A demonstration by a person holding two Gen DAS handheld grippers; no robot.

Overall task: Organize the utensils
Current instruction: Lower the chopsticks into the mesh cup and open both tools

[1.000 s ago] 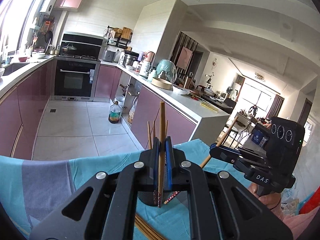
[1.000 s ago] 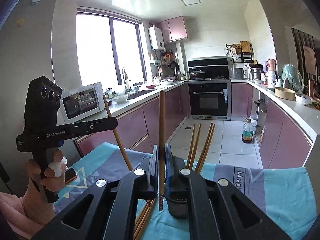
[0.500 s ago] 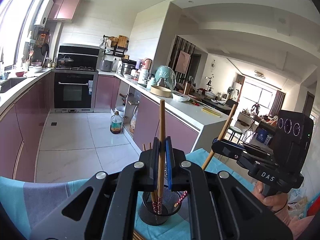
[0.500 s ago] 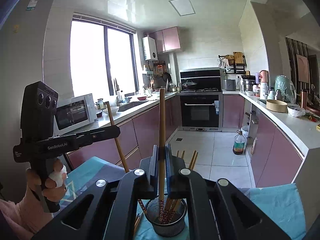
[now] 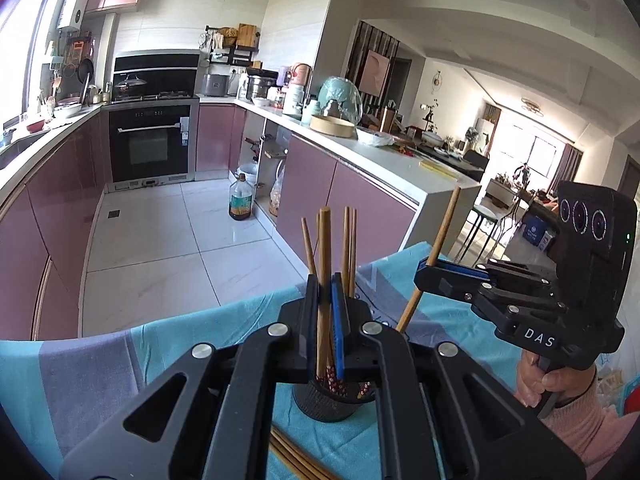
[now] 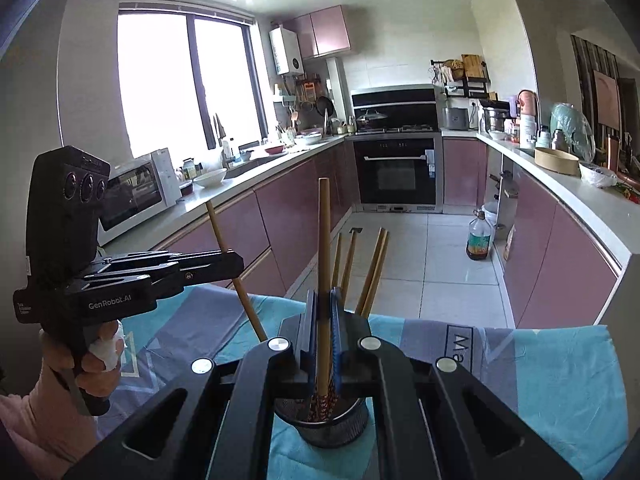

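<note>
Over the blue cloth [image 5: 100, 364], each tool [image 5: 325, 292] [image 6: 324, 306] pinches one chopstick [image 5: 323, 280] [image 6: 323, 264].

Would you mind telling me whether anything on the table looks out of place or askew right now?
Yes: several loose chopsticks lie flat on the blue tablecloth beside the mesh holder, while the other chopsticks stand upright in it. Each gripper is shut on one chopstick poised over the holder, not yet dropped in. Nothing looks spilled or damaged.

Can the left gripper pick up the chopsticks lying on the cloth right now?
Probably not yet. The left gripper is already shut on a chopstick over the holder, so it is full. The loose chopsticks lie just below it.
</note>
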